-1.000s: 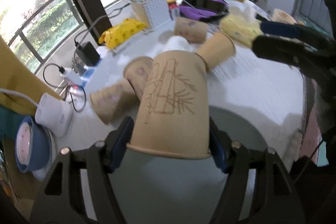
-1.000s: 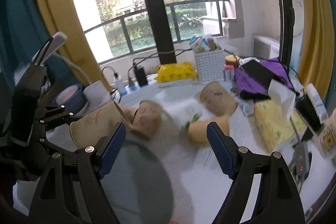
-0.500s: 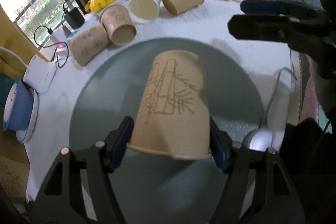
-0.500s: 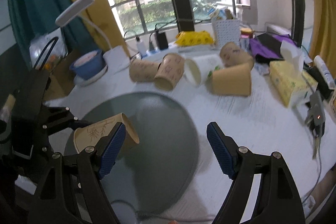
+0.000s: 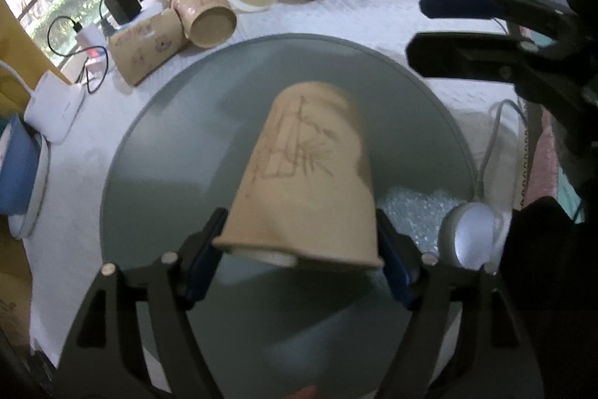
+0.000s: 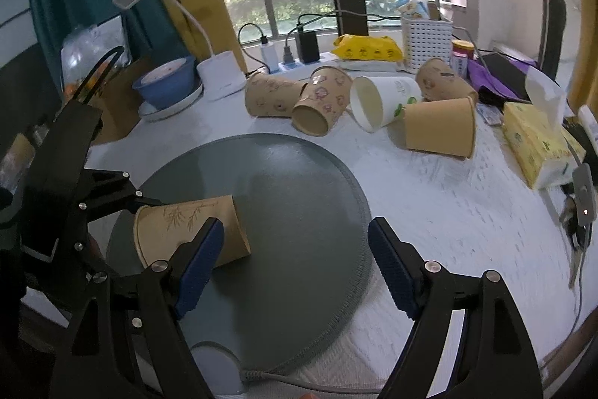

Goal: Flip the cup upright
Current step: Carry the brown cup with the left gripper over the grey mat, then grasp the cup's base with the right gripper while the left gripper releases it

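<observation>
My left gripper (image 5: 301,249) is shut on a tan paper cup with a bamboo drawing (image 5: 306,182). It grips the cup near the rim, base pointing away from me, over the round grey mat (image 5: 179,122). In the right wrist view the same cup (image 6: 187,230) lies tilted on its side in the left gripper (image 6: 138,212), low over the mat (image 6: 291,212). My right gripper (image 6: 295,260) is open and empty above the mat's near edge. It shows at the upper right of the left wrist view (image 5: 467,28).
Several paper cups lie on their sides behind the mat: brown ones (image 6: 273,96) (image 6: 441,133) and a white one (image 6: 381,103). A blue bowl (image 6: 164,85), desk lamp (image 6: 220,77), white basket (image 6: 426,43), yellow tissue pack (image 6: 530,144) and chargers ring the table. A small round device (image 5: 467,234) sits on the mat's edge.
My left gripper has carried the bamboo cup back from the pile and lowered it over the grey mat. The right gripper has stayed open, its view shifting closer to the mat.
</observation>
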A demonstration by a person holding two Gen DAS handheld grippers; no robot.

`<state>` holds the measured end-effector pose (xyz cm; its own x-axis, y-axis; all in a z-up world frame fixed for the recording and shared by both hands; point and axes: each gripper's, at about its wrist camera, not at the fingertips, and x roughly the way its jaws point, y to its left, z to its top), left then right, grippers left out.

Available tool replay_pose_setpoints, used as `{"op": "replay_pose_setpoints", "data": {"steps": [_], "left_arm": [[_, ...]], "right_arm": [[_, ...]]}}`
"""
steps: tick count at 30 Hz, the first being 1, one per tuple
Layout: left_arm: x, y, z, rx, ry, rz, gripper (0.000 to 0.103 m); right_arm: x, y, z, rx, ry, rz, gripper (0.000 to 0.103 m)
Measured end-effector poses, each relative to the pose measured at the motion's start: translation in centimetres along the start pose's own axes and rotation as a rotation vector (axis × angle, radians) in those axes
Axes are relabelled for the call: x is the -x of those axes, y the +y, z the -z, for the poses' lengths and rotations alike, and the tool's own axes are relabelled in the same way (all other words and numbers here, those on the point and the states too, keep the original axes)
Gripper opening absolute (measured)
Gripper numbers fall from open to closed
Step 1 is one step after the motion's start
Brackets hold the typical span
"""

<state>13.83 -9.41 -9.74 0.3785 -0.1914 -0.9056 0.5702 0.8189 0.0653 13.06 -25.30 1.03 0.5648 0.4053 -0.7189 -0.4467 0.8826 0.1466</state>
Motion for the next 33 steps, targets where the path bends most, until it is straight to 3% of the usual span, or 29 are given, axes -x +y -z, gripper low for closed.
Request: {"op": "replay_pose_setpoints", "data": {"steps": [6, 11, 22, 26, 33], "left_arm": [[2.1, 0.3, 1.1, 0.056, -0.054, 0.039, 0.077], [3.7, 1.2, 3.1, 0.125, -0.104, 0.044, 0.077], [5.9, 4.3, 8.9, 0.342, -0.229, 0.071, 0.077], [6.7, 6.3, 11.0, 0.434, -0.280, 0.051, 0.077], [7.6, 9.7, 14.1, 0.570, -0.351, 0.034, 0.077]], "right_arm": [[-0.5, 1.7, -0.2, 0.103, 0.026, -0.032, 0.082], [-1.5, 3.6, -0.2, 0.261, 0.077, -0.047, 0.082], [-3.6, 9.7, -0.4, 0.838, 0.168, -0.148, 0.082], [-4.9, 11.7, -0.9, 0.989, 0.204, -0.191, 0.082], [-8.9, 14.3, -2.5, 1.101, 0.301, -0.187, 0.082]]}}
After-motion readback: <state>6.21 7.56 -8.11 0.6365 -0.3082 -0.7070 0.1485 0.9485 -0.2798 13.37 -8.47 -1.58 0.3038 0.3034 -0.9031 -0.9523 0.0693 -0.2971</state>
